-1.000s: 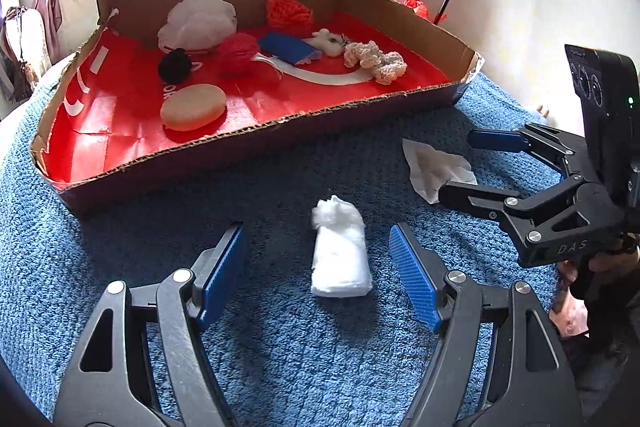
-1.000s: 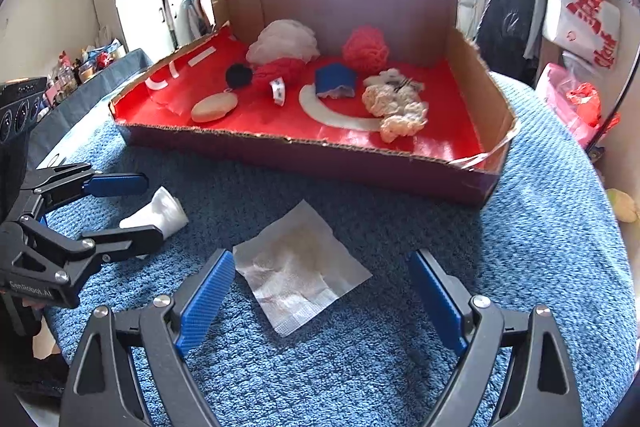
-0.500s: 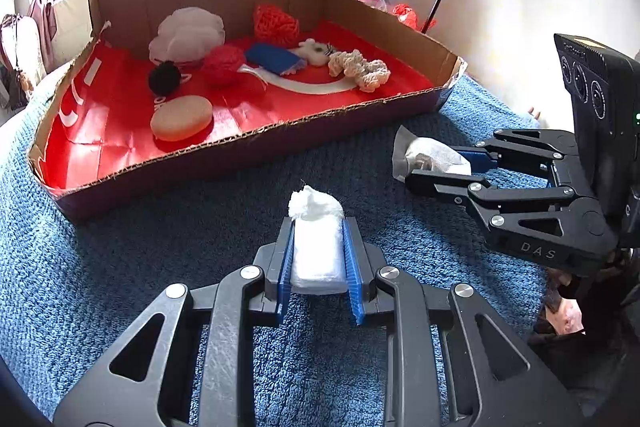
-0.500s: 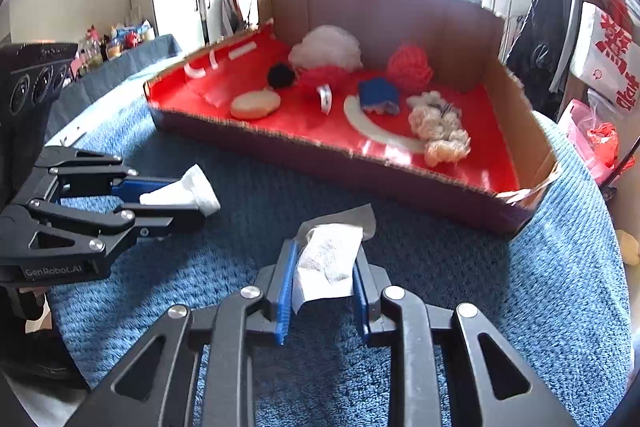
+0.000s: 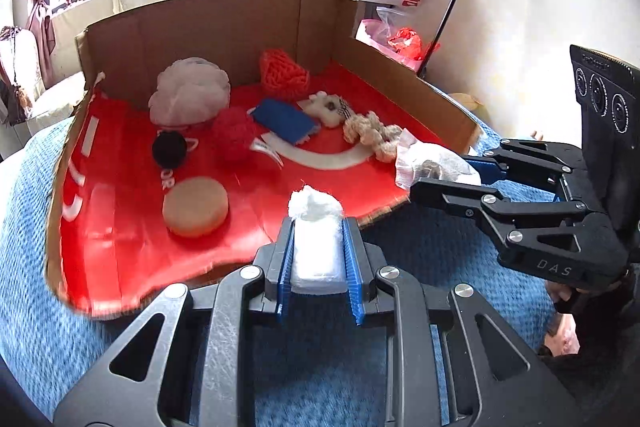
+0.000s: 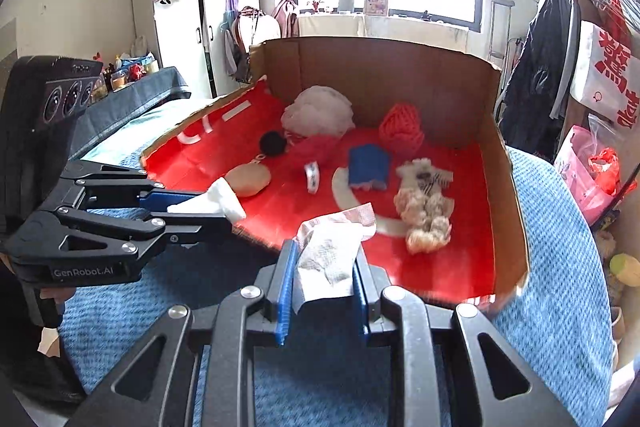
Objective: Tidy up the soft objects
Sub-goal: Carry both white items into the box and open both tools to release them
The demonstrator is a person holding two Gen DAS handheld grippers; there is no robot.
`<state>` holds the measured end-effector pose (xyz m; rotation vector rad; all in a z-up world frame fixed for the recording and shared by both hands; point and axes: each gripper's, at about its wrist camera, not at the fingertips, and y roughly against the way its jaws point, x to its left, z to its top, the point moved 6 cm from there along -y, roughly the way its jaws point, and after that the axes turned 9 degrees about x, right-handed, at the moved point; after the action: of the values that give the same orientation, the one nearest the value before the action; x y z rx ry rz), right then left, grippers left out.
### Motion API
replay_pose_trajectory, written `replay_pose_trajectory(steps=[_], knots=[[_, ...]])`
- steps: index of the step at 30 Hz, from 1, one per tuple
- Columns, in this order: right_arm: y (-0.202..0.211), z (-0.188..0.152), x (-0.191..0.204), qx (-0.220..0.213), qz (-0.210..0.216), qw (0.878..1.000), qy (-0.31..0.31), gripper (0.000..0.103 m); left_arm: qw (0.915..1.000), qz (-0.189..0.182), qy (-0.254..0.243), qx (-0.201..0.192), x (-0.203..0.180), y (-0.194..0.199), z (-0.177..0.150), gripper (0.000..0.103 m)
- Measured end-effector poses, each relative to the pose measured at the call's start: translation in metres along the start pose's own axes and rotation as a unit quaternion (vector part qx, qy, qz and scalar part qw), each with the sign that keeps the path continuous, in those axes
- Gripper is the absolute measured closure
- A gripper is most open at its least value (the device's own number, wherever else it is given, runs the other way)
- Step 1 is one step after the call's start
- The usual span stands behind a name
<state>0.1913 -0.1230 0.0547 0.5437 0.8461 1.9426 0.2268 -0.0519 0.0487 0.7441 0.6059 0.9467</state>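
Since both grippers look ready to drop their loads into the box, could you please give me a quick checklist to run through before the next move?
1. Left gripper shut on the white cotton roll: ok.
2. Right gripper shut on the gauze sheet: ok, though the sheet is crumpled and sticks out past the pads.
3. Both loads lifted off the blue blanket: ok.
4. Bare red floor in the cardboard box ahead of each gripper: ok.
5. Loads fully past the box's near wall: cannot tell.
6. Grippers apart from each other: ok.
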Motion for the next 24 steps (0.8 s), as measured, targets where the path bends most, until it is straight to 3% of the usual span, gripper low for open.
replay_pose_trajectory(steps=[6, 14, 24], knots=[[-0.036, 0.024, -0.015, 0.027, 0.012, 0.999, 0.012, 0.076, 0.9994, 0.003, -0.005, 0.034, 0.013, -0.033, 0.026, 0.081], [-0.068, 0.034, -0.020, 0.050, 0.026, 0.998, 0.029, 0.076, 0.9981, 0.005, 0.001, 0.062, 0.021, -0.060, 0.031, 0.081], [-0.082, 0.029, -0.024, 0.064, 0.035, 0.997, 0.027, 0.072, 0.9980, 0.005, 0.000, 0.063, 0.024, -0.069, 0.029, 0.081]])
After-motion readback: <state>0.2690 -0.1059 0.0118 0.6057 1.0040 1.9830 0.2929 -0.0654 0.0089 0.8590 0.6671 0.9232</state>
